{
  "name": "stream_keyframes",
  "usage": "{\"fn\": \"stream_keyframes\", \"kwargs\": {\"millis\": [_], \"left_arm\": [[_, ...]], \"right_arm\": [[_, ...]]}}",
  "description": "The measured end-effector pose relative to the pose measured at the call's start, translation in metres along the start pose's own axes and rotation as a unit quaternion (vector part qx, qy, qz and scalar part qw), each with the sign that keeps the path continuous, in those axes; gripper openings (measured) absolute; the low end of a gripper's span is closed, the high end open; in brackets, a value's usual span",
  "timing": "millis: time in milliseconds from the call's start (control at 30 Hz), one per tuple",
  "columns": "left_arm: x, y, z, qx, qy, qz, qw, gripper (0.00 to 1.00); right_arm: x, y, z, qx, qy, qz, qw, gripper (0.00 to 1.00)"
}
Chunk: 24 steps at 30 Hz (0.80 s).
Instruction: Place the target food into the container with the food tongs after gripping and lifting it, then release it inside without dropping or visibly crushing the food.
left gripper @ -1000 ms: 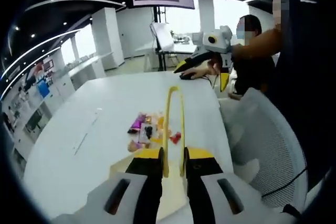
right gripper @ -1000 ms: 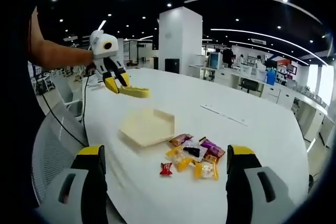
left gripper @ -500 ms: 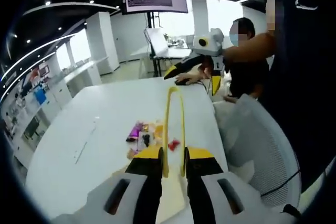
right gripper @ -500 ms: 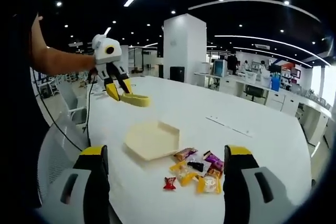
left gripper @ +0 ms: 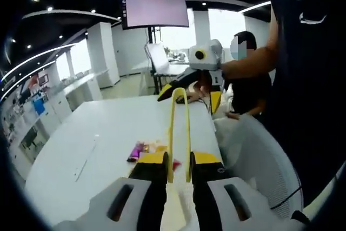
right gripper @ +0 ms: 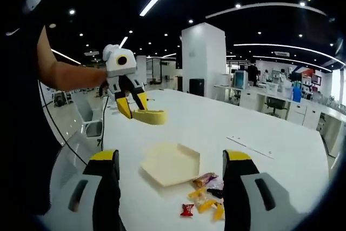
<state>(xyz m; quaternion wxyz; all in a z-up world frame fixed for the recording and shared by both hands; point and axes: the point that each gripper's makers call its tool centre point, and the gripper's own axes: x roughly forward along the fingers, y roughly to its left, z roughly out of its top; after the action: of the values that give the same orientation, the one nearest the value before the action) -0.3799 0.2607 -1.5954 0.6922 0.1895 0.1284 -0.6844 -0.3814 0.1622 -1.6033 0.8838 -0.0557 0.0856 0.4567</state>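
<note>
My left gripper point(left gripper: 177, 162) is shut on the yellow food tongs point(left gripper: 179, 117), whose loop rises straight ahead between the jaws. In the right gripper view the left gripper point(right gripper: 134, 106) hangs above the table's far left, the tongs point(right gripper: 150, 116) pointing right from it. A cream hexagonal container point(right gripper: 170, 163) lies on the white table point(right gripper: 259, 139). Just right of it sits a pile of wrapped snacks point(right gripper: 210, 196), also lying left of the tongs point(left gripper: 141, 149). A red candy point(right gripper: 187, 210) lies nearest. My right gripper point(right gripper: 170, 158) stands open with nothing between its jaws.
A person's bare arm point(right gripper: 67, 74) reaches in from the left. A white mesh chair point(left gripper: 259, 160) stands at the table's edge, and a seated person point(left gripper: 246, 74) is behind it. Cabinets and desks line the room's far sides.
Both views have risen and tilted up, so the table sits lower in them. The tongs stay held in the left gripper. Container and snacks lie where they were.
</note>
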Motion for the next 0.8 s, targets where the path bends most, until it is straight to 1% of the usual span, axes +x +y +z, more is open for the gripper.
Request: {"fn": "stream_keyframes", "kwargs": {"millis": [67, 133, 200, 267, 333, 367, 433, 500, 600, 800], "left_arm": [[0.000, -0.001, 0.005, -0.001, -0.009, -0.003, 1.0000, 0.13], [0.000, -0.002, 0.008, -0.002, -0.016, -0.005, 0.9999, 0.13], [0.000, -0.003, 0.012, -0.003, -0.023, -0.007, 0.9997, 0.13], [-0.001, -0.005, 0.015, -0.003, -0.029, -0.010, 0.9995, 0.13], [-0.001, -0.007, 0.017, -0.003, -0.033, -0.012, 0.9994, 0.13], [-0.002, -0.008, 0.019, -0.003, -0.037, -0.016, 0.9992, 0.13], [-0.002, -0.011, 0.022, -0.006, -0.044, -0.022, 0.9988, 0.13], [-0.002, -0.012, 0.023, -0.006, -0.043, -0.022, 0.9988, 0.13], [-0.001, -0.014, 0.024, -0.006, -0.043, -0.025, 0.9987, 0.14], [0.001, -0.019, 0.022, -0.011, -0.042, -0.032, 0.9986, 0.14]], "right_arm": [[0.005, 0.004, 0.004, 0.005, -0.003, 0.011, 0.9999, 0.76], [0.009, 0.006, 0.007, 0.000, -0.006, 0.017, 0.9998, 0.75], [0.012, 0.012, 0.019, 0.003, -0.020, 0.030, 0.9993, 0.73], [0.013, 0.017, 0.030, 0.009, -0.037, 0.042, 0.9984, 0.69], [0.013, 0.020, 0.035, 0.006, -0.040, 0.050, 0.9979, 0.64], [0.014, 0.023, 0.038, 0.002, -0.041, 0.060, 0.9974, 0.61], [0.015, 0.028, 0.043, 0.010, -0.048, 0.076, 0.9959, 0.57], [0.016, 0.032, 0.045, 0.010, -0.049, 0.086, 0.9950, 0.54], [0.019, 0.039, 0.046, 0.003, -0.044, 0.100, 0.9940, 0.44], [0.024, 0.053, 0.047, -0.005, -0.037, 0.127, 0.9912, 0.38]]}}
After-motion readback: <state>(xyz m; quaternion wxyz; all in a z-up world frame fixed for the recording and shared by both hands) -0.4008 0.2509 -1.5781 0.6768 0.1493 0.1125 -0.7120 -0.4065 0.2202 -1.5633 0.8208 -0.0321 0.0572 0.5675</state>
